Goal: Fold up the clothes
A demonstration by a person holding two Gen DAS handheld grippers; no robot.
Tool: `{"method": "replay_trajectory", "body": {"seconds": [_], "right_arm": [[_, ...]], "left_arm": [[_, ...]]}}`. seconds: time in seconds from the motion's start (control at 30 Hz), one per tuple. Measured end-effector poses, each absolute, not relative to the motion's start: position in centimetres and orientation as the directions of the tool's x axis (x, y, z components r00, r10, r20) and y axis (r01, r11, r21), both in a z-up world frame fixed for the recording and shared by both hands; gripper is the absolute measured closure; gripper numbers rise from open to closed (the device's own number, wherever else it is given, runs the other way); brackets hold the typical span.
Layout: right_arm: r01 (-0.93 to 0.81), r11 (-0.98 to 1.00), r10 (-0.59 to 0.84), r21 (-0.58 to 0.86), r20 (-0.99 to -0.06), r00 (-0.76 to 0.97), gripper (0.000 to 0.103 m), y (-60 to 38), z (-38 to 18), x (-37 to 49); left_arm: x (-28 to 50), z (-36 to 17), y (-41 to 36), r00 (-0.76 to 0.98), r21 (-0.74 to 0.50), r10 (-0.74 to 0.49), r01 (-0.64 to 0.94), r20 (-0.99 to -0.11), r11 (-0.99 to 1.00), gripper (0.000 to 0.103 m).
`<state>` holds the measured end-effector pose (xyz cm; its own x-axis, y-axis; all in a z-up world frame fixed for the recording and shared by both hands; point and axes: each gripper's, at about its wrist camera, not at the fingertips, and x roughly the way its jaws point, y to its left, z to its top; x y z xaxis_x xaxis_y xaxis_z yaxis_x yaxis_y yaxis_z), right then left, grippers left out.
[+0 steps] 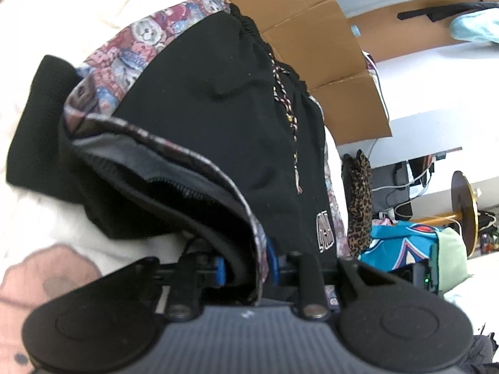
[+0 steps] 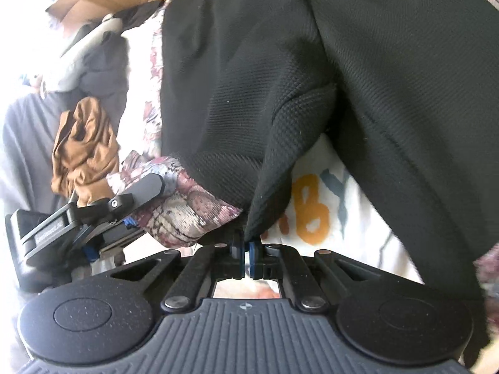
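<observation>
Right hand-held gripper: jaws pinched together on a pulled-up peak of the black shorts. Left hand-held gripper: narrowly parted, clamped on the patterned hem edge, several layers between the pads. Same gripper visible in the right wrist view, biting the floral side panel.

Shorts draped over a white bed cover with orange lettering, partly lifted at the near edge. Fabric soft, thick, limp; light, no slip likely, prone to sagging and bunching between grips. Best hold judged at hems and at the elastic waistband; drawstring loose, apt to trail into a fold.

Further out: black knit item beside the shorts at the bed's far side, brown crumpled garment and dark clothes pile near the edge, cardboard box beyond. Knit item possibly in the way of laying flat.
</observation>
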<state>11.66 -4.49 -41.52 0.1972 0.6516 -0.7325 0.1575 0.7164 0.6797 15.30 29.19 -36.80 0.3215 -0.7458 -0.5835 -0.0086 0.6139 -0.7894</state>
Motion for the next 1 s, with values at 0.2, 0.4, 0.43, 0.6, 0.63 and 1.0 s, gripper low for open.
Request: {"method": "replay_trajectory", "body": {"seconds": [0.2,0.4,0.43,0.6,0.63,1.0], "right_arm": [[0.111,0.756,0.626,0.646,-0.762,0.166,0.103,-6.6,-39.0,10.4],[0.113,0.806,0.57,0.581,-0.813,0.119,0.103,-8.6,-39.3,9.4],[0.12,0.811,0.562,0.572,-0.82,0.112,0.103,-8.8,-39.6,9.3],[0.133,0.844,0.512,0.519,-0.855,0.085,0.103,-9.5,-40.7,8.4],[0.14,0.846,0.508,0.514,-0.858,0.082,0.103,-9.7,-40.8,8.2],[0.193,0.812,0.54,0.551,-0.834,0.112,0.092,-10.0,-41.3,7.3]], "left_arm": [[13.2,-36.6,29.5,0.313,-0.779,-0.734,-0.031,-0.603,0.626,0.077],[11.4,-37.2,31.0,0.266,-0.721,-0.684,-0.07,-0.679,0.689,0.071],[11.2,-37.2,31.4,0.261,-0.711,-0.674,-0.078,-0.691,0.698,0.066],[10.8,-36.0,34.7,0.267,-0.663,-0.622,-0.102,-0.736,0.742,0.055],[10.8,-35.7,35.3,0.27,-0.652,-0.61,-0.105,-0.745,0.75,0.052],[10.7,-32.4,40.6,0.32,-0.555,-0.493,-0.141,-0.809,0.82,0.049]]}}
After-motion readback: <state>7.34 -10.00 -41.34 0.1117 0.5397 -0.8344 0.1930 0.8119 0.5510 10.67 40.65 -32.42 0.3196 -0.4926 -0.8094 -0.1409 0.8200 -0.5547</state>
